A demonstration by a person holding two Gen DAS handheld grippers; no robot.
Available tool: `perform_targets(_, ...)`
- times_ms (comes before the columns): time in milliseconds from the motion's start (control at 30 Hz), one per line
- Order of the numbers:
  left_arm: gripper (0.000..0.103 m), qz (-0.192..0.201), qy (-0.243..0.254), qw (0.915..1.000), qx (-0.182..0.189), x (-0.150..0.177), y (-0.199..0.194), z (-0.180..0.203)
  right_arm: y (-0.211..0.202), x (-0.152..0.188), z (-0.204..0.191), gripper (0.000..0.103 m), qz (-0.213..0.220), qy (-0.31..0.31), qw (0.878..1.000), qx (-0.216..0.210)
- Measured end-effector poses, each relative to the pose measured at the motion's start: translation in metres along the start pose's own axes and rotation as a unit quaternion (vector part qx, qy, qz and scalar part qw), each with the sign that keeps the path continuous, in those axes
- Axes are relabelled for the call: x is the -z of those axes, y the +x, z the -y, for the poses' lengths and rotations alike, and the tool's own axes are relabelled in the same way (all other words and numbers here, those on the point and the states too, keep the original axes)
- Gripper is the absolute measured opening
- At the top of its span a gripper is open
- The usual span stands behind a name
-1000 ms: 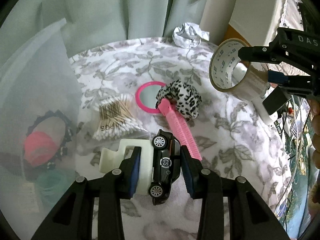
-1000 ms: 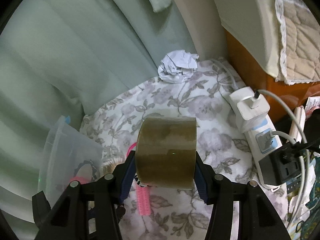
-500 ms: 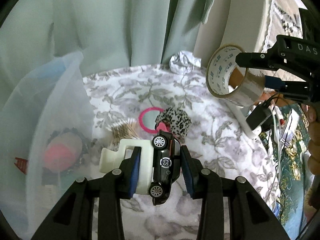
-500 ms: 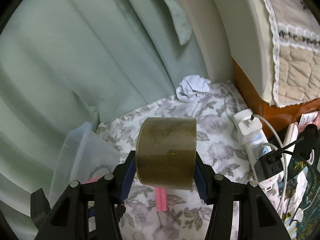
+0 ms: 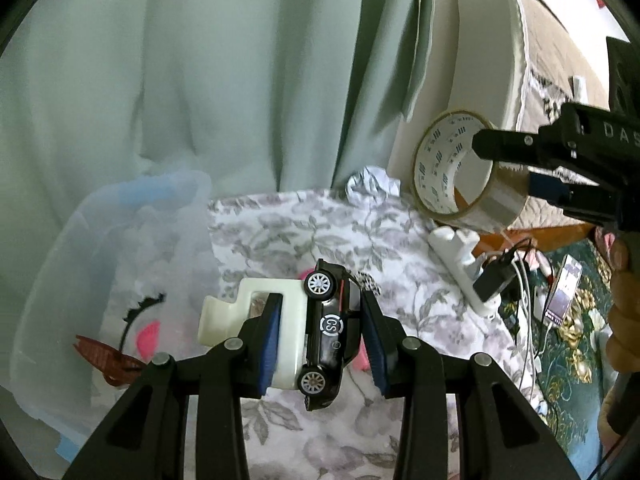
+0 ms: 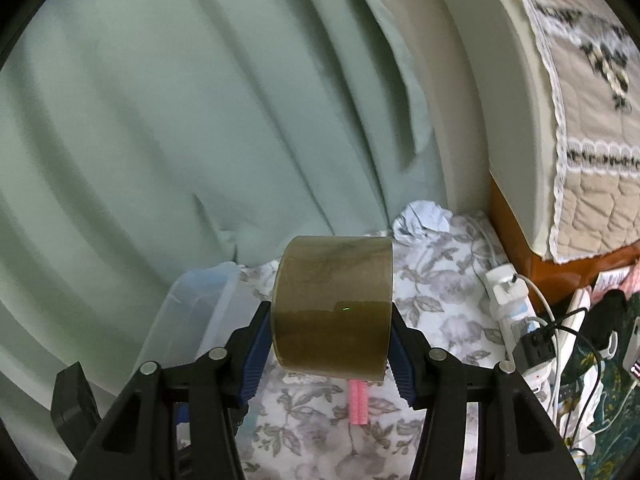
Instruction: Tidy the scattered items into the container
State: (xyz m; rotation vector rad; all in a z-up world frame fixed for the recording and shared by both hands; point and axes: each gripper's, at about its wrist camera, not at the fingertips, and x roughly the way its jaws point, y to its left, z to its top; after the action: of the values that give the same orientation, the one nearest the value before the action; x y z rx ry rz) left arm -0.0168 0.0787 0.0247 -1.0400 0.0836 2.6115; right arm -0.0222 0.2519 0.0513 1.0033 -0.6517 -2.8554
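Your left gripper (image 5: 322, 334) is clamped on two things at once — a black toy car (image 5: 332, 330) turned on its side, wheels toward the camera, and a cream plastic piece (image 5: 256, 320) pressed against the car's underside. Both hang in the air above the floral cloth (image 5: 304, 232), just to the right of the clear container (image 5: 132, 264).

Your right gripper (image 6: 331, 344) is closed on a roll of brown packing tape (image 6: 332, 304), the blue pads (image 6: 256, 352) pressing its two flat faces so the roll's curved side faces the camera. From the left wrist view the roll (image 5: 460, 172) sits high and well to the right of the container, its printed cardboard core open toward the lens, with your hand (image 5: 622, 312) behind the tool.

The container stands at the cloth's left edge, against the pale green curtain (image 5: 200, 80). Through its cloudy wall you can make out something pink, a black frilled shape and a dark red piece — too blurred to name.

Well right of the container, a crumpled paper ball (image 6: 424, 218) lies on the cloth by the curtain, a pink ridged handle (image 6: 358, 402) shows on the cloth below the tape, and a white power strip (image 6: 516, 304) with plugs runs along the cloth's far side
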Motion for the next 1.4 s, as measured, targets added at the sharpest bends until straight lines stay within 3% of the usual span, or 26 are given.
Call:
perform_targets(133, 0.04, 0.021, -0.007, 0.9997, -0.005, 0.011, 0.001, 0.013, -0.009, -0.001, -0.016, 0.057, 0.01, -0.012, 1.0, -0.009)
perform_targets(200, 0.04, 0.031, -0.013, 0.9994, -0.008, 0.017, -0.019, 0.018, -0.012, -0.001, -0.024, 0.057, 0.014, -0.018, 1.0, -0.013)
perform_targets(533, 0.04, 0.068, -0.039, 0.9967, -0.023, 0.013, -0.047, -0.004, -0.027, -0.003, -0.062, 0.056, 0.031, -0.045, 0.998, -0.041)
perform_targets(600, 0.04, 0.074, -0.043, 0.996, -0.026, 0.012, -0.052, -0.009, -0.027, -0.003, -0.069, 0.052, 0.03, -0.05, 0.997, -0.048)
perform_targets(967, 0.04, 0.083, -0.055, 0.9945, -0.034, 0.018, -0.059, -0.021, -0.006, 0.01, -0.095, 0.051, 0.002, -0.058, 0.996, -0.06)
perform_targets(1400, 0.04, 0.096, -0.091, 0.9897, -0.054, 0.025, -0.06, -0.051, -0.003, -0.002, -0.135, 0.051, 0.015, -0.099, 0.992, -0.078)
